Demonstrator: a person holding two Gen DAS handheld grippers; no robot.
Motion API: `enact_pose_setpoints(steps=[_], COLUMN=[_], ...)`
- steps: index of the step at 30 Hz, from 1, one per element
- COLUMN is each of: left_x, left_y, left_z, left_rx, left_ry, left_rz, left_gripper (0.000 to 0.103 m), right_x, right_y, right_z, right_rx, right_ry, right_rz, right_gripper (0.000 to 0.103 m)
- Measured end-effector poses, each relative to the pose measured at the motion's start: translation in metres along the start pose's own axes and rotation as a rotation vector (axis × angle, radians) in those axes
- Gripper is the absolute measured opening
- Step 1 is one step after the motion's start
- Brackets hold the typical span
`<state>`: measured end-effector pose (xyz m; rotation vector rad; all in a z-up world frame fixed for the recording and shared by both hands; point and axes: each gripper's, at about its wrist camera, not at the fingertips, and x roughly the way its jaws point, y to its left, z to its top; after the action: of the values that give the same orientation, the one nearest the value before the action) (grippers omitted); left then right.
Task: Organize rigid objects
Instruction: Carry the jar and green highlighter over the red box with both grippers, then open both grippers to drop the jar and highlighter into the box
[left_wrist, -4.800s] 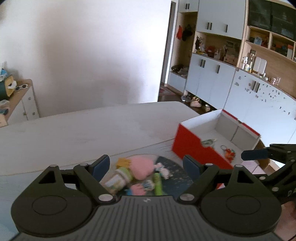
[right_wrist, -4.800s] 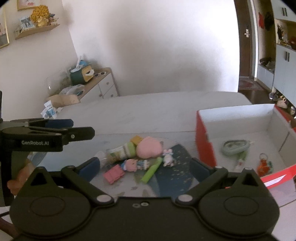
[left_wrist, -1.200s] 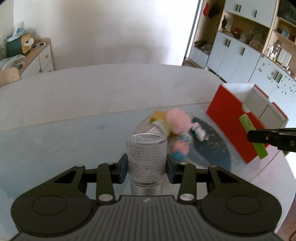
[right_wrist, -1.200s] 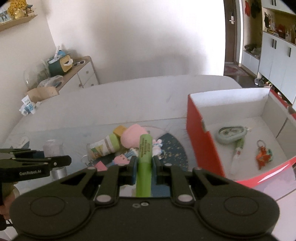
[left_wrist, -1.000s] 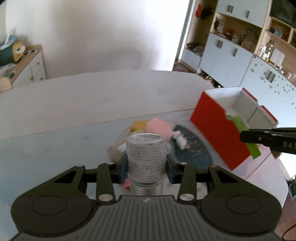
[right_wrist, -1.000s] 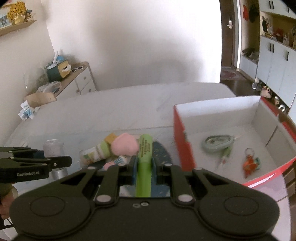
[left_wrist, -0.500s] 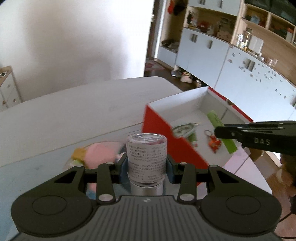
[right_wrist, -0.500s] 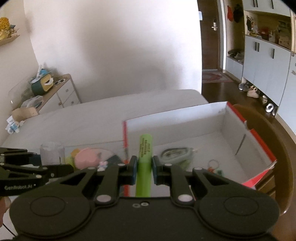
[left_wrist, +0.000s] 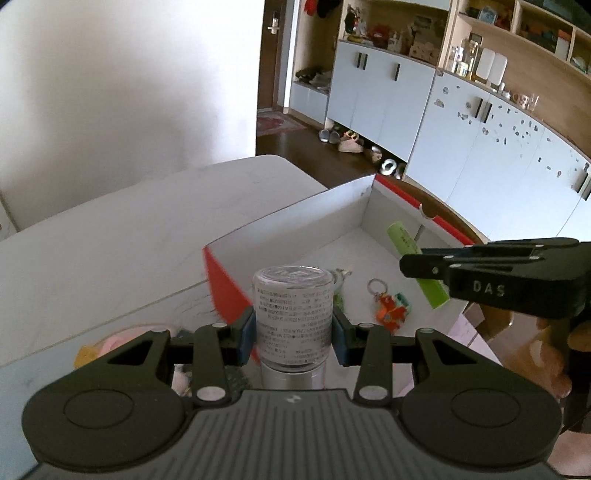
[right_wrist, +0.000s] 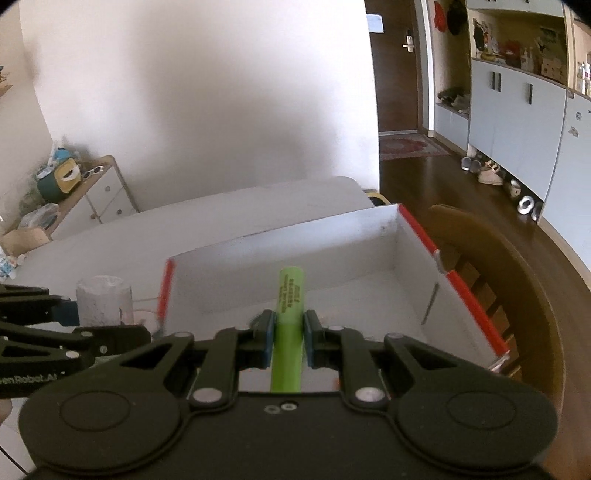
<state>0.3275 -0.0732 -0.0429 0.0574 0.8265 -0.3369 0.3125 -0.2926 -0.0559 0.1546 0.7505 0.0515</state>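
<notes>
Bottle first: the clear cylindrical plastic bottle with printed label and silvery cap (left_wrist: 291, 317) sits clamped between my left gripper's (left_wrist: 293, 332) blue pads at lower centre of the left view, hanging over the near red wall of the red cardboard box with white inside (left_wrist: 332, 218). My right gripper (right_wrist: 289, 341) is pinched shut on the lime-green plastic tube (right_wrist: 289, 314), centre of the right view, poised above the box floor. Inside, right of centre in the left view, lies an orange keyring charm (left_wrist: 391, 308). My worry is crowding: both claws converge over one box, so the tools could knock together, or a bottle let go over the wall could tip outside.
</notes>
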Motion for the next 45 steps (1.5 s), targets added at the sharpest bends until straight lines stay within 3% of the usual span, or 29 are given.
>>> enact_pose_setpoints(steps=[13,26,37,45], left_x=[0.078,0.147,0.177,0.185], left_y=[-0.047,-0.080,-0.089,-0.088], left_z=[0.021,0.019,0.018,0.020], left_rx=[0.079,0.135,0.144,0.137], left_ry=[0.133,0.290,0.383,0.434], left_rz=[-0.013,-0.047,-0.058,-0.061], left_gripper=[0.041,0.041,0.041,0.041], right_x=[0.044,0.093,0.111,0.117], right_y=[-0.051,-0.052,-0.046,-0.047], right_z=[0.014,0.016,0.013,0.014], right_rx=[0.003,-0.110,-0.154,-0.140], right_ry=[0.068,0.221,0.319,0.344], right_rz=[-0.028,-0.012,0.013,0.003], right_gripper=[0.016,0.016,0.016,0.021])
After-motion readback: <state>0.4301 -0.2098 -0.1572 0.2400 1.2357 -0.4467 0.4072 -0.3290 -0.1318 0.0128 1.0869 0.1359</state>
